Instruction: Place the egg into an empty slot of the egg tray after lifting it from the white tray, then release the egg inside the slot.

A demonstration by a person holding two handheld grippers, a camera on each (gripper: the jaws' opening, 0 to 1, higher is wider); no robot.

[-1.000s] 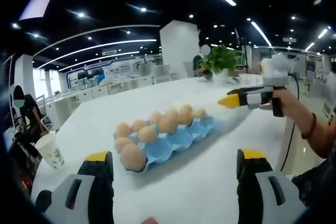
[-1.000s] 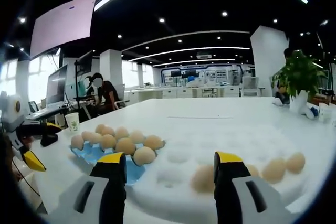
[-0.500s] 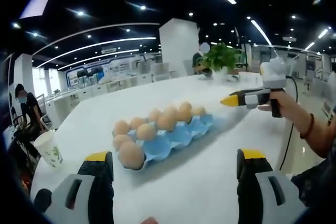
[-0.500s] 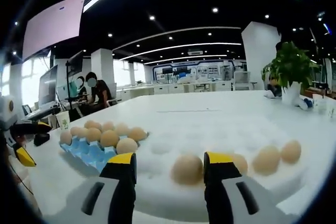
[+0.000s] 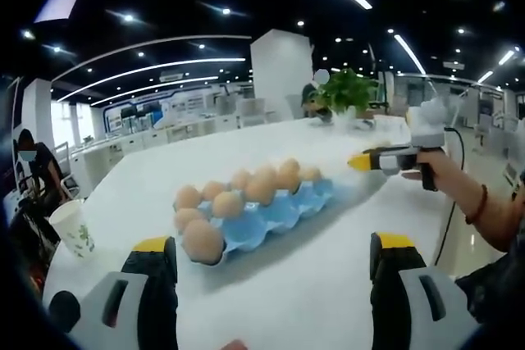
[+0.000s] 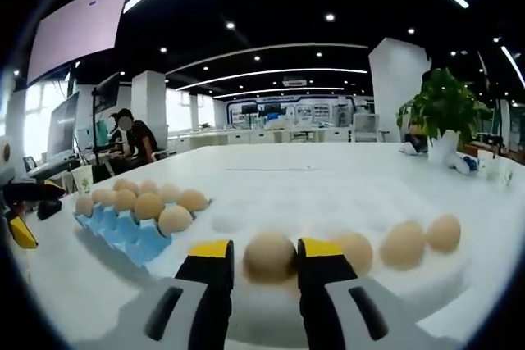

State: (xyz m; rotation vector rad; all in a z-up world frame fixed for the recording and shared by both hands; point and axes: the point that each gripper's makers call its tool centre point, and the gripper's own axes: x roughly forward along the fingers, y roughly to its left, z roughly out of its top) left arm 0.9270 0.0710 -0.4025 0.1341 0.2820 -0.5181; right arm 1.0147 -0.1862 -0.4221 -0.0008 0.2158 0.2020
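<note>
Yellow-tipped jaws of your right gripper (image 6: 267, 253) pinched the egg (image 6: 270, 256) at 6 o'clock in the right gripper view, on the white tray (image 6: 344, 202). Three more eggs (image 6: 404, 243) lay toward 4 o'clock. Your left gripper (image 5: 275, 256) stood spread wide before the blue egg tray (image 5: 271, 215), which sat on the white table (image 5: 328, 284).

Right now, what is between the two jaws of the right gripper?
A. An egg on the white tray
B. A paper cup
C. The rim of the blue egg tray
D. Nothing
A: in the right gripper view the right gripper has its yellow-tipped jaws close on both sides of an egg that sits on the white tray.
</note>
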